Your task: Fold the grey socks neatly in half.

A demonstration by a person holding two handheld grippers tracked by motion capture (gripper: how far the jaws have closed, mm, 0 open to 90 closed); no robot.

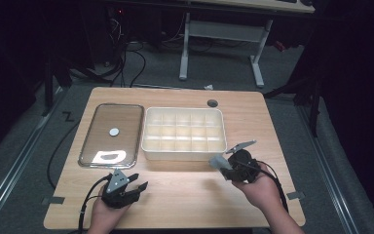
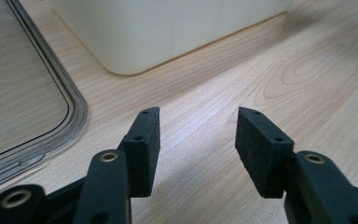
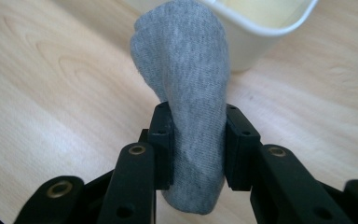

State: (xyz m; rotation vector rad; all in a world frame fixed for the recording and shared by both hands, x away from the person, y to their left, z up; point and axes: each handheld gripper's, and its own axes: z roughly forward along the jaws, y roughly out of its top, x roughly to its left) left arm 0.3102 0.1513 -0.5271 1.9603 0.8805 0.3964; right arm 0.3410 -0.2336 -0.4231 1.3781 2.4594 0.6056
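Right gripper (image 3: 198,135), jaws clamping a grey sock (image 3: 186,93), nears the bin (image 1: 183,132), ready to drop it in a compartment; left gripper (image 2: 198,140) rests, jaws apart and empty.

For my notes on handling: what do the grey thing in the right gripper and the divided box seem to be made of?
Grey sock: soft knitted fabric, matte; fine ribbed weave shows, and it bulges between the right gripper pads. Divided box: probably plastic, cream, smooth and slightly glossy, with thin moulded walls and rounded corners.

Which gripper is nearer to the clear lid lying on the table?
Left. The left gripper sits open just below the clear lid, near its front edge. The right gripper, holding a grey sock, is beyond the white box.
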